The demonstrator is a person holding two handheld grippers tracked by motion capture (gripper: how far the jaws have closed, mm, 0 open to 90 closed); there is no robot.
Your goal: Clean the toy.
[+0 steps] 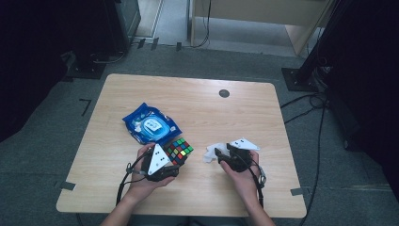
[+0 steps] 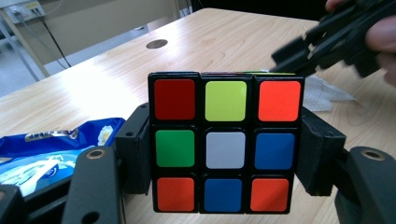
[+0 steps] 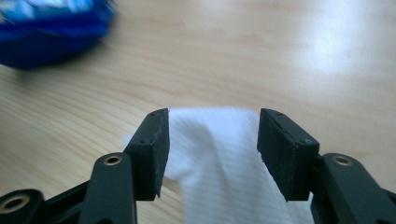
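Observation:
A scrambled colour cube [image 1: 179, 149] sits just off the table, and my left gripper [image 1: 175, 158] is shut on it. In the left gripper view the cube [image 2: 225, 142] faces the camera, with black pads [image 2: 135, 149] pressed on its two sides. A white wipe [image 1: 210, 152] lies crumpled on the table [image 1: 211, 113] to the right. My right gripper [image 1: 219, 153] is low over it. In the right gripper view the wipe [image 3: 215, 163] lies loose between the open jaws of the right gripper [image 3: 212, 149] and reaches both pads.
A blue wipes packet [image 1: 150, 123] lies flat behind the cube, left of centre. A round cable hole [image 1: 224, 93] marks the table's far side. Dark stands and cables surround the table on the floor.

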